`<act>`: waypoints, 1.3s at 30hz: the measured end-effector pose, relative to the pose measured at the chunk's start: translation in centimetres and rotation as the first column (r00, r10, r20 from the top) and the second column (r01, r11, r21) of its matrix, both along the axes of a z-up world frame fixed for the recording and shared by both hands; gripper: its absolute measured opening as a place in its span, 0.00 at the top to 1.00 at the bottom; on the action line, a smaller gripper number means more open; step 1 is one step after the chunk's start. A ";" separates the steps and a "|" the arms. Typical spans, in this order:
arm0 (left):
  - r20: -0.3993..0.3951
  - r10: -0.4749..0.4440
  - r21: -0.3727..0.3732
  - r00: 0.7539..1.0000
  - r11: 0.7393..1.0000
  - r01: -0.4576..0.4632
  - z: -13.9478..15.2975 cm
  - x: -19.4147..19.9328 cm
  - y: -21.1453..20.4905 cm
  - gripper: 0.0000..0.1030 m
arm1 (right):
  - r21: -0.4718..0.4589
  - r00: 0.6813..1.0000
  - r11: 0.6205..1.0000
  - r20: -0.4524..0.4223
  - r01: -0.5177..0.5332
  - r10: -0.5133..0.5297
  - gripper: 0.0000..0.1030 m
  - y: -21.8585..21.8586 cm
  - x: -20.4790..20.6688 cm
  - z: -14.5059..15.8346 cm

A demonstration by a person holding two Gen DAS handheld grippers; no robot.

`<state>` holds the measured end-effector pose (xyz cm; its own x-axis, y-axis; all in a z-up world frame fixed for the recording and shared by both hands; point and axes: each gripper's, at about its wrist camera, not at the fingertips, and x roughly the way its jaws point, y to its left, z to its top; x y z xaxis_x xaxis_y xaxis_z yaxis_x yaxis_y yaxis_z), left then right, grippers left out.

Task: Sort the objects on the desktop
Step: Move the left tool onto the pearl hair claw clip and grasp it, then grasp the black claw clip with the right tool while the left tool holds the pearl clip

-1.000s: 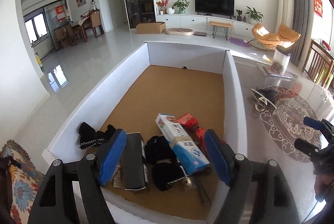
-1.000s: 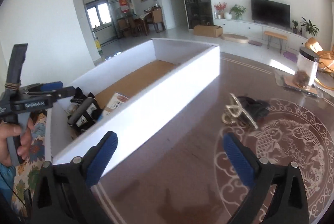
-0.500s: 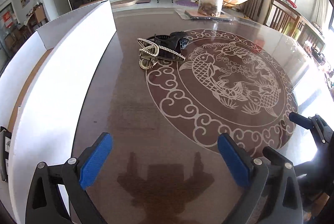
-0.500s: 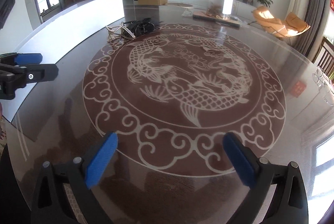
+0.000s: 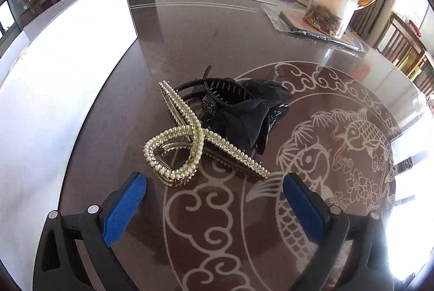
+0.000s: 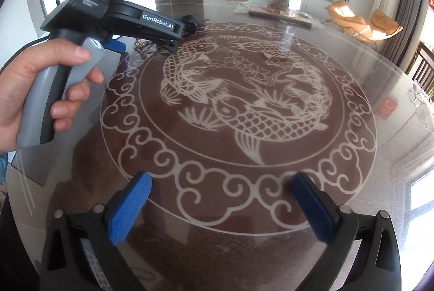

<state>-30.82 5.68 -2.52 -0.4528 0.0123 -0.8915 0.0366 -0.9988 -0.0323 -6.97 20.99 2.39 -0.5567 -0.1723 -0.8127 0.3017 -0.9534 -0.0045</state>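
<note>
Hovering over the round glass-topped table (image 5: 190, 27), the left gripper (image 5: 214, 198) is standing with its blue pads spread wide, nothing between them; its jaws have just been opening. The pearl hair clip (image 5: 190, 147) is lying on the table just beyond the fingertips, slightly left of the midline, not touching either pad. The black hair claw (image 5: 244, 111) is lying right behind it, touching it, on the far right side of the clip, with the pearl bars crossing over its near edge. Both clips are sitting at the left rim of the carp pattern (image 5: 339, 144). The white box wall (image 5: 62, 79) is standing to the left, well apart from the clips. A clear jar (image 5: 331, 6) is standing far right. In the right wrist view the right gripper (image 6: 219, 206) is also gaping wide and empty over the near scroll border, and a hand (image 6: 35, 90) is gripping the left gripper's grey handle at the left, its nose aiming down at the clips (image 6: 152, 42), mostly hidden behind it.
</note>
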 end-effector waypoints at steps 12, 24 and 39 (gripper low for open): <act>-0.158 0.007 -0.053 0.987 0.998 -0.016 1.2 0.5 -2.5 0.28 | 0.000 1.000 1.000 0.000 0.000 0.000 0.00 0.0 -0.1 0.0; -0.184 -0.212 0.026 0.960 0.975 0.220 1.1 14.4 -5.0 0.28 | 0.000 1.000 1.000 0.000 0.000 0.000 0.00 0.0 -0.1 0.0; -0.167 -0.193 0.030 0.967 0.979 0.200 1.0 18.1 -7.0 0.10 | 0.002 1.000 1.000 -0.001 0.001 -0.001 0.00 0.0 -0.1 0.0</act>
